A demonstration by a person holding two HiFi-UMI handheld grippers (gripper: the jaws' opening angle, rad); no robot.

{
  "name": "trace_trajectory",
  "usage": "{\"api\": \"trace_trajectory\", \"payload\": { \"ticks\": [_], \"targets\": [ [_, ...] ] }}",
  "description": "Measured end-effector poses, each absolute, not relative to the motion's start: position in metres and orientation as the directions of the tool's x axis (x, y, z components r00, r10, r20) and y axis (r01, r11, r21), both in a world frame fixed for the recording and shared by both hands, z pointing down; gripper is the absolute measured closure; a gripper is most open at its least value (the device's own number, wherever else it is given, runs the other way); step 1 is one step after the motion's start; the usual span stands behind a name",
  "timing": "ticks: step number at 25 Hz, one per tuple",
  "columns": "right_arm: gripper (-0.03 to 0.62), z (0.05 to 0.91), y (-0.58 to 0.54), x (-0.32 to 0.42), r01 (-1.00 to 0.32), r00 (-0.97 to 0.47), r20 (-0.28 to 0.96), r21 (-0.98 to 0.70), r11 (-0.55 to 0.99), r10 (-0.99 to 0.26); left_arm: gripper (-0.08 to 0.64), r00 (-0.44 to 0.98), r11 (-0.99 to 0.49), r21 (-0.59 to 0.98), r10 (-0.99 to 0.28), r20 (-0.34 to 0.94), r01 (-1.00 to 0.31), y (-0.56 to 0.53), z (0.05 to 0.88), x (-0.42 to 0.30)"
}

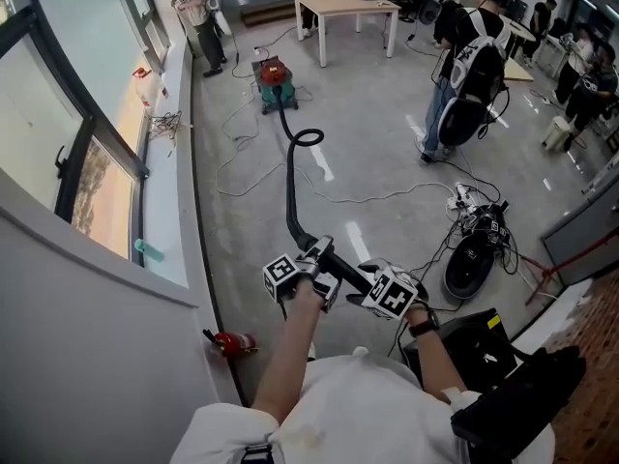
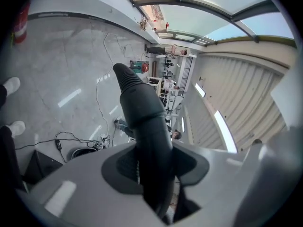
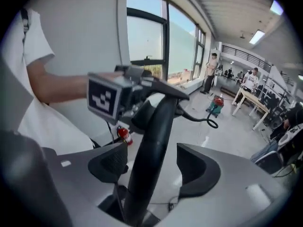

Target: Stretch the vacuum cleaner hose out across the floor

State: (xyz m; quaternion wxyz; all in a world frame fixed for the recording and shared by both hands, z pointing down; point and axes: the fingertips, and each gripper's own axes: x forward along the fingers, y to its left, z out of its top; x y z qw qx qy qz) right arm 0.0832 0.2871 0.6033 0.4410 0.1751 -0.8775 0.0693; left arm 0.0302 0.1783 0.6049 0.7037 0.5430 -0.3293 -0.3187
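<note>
A red and green vacuum cleaner [image 1: 275, 77] stands far off on the grey floor. Its black hose [image 1: 289, 187] runs from it through one loop toward me and rises to my grippers. My left gripper [image 1: 317, 261] is shut on the hose's thick black end [image 2: 137, 108], with both pads pressing its sides. To its right, my right gripper [image 1: 363, 284] is open around the same tube [image 3: 158, 136]; a clear gap shows beside the right pad [image 3: 196, 167]. In the right gripper view the left gripper's marker cube [image 3: 110, 96] sits just ahead, and the vacuum cleaner [image 3: 216, 104] is small beyond it.
A window wall and sill [image 1: 160, 211] run along the left. A red fire extinguisher [image 1: 232, 343] lies by the wall near my feet. Loose cables [image 1: 387, 197] cross the floor. A person with a backpack [image 1: 469, 75], a wooden table [image 1: 343, 6] and a black round unit [image 1: 472, 264] stand to the right.
</note>
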Motion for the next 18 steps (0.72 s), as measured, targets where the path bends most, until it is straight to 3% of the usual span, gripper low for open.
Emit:
{"api": "trace_trajectory", "payload": {
  "ticks": [3,4,6,9,12,15,18],
  "targets": [
    [0.371,0.629,0.282,0.082,-0.388,-0.534,0.798,0.063,0.920,-0.279,0.407,0.591,0.184,0.980,-0.800,0.106,0.073,0.174,0.601,0.028],
    [0.435,0.629,0.280,0.077,-0.422,-0.567,0.772,0.030,0.906,-0.289,0.407,0.592,0.175,0.983,-0.799,0.106,0.060,0.172,0.598,0.027],
    [0.477,0.623,0.281,0.068,-0.492,-0.654,0.706,-0.123,0.862,-0.272,0.404,0.588,0.182,0.981,-0.801,0.111,0.063,0.170,0.598,0.023],
    [0.491,0.619,0.293,0.063,-0.528,-0.712,0.667,-0.301,0.794,-0.220,0.380,0.602,0.188,0.981,-0.789,0.118,0.054,0.178,0.611,0.024],
    [0.491,0.625,0.303,0.072,-0.544,-0.727,0.662,-0.395,0.740,-0.181,0.326,0.707,0.098,0.993,-0.698,0.117,-0.068,0.190,0.619,0.045],
    [0.489,0.622,0.303,0.085,-0.520,-0.845,0.500,-0.690,0.503,-0.189,0.283,0.788,-0.010,0.988,-0.605,0.116,-0.153,0.199,0.617,0.064],
    [0.491,0.606,0.288,0.117,-0.424,-0.883,0.335,-0.869,0.254,-0.330,0.206,0.797,-0.037,0.984,-0.592,0.121,-0.176,0.207,0.620,0.066]
  ]
}}
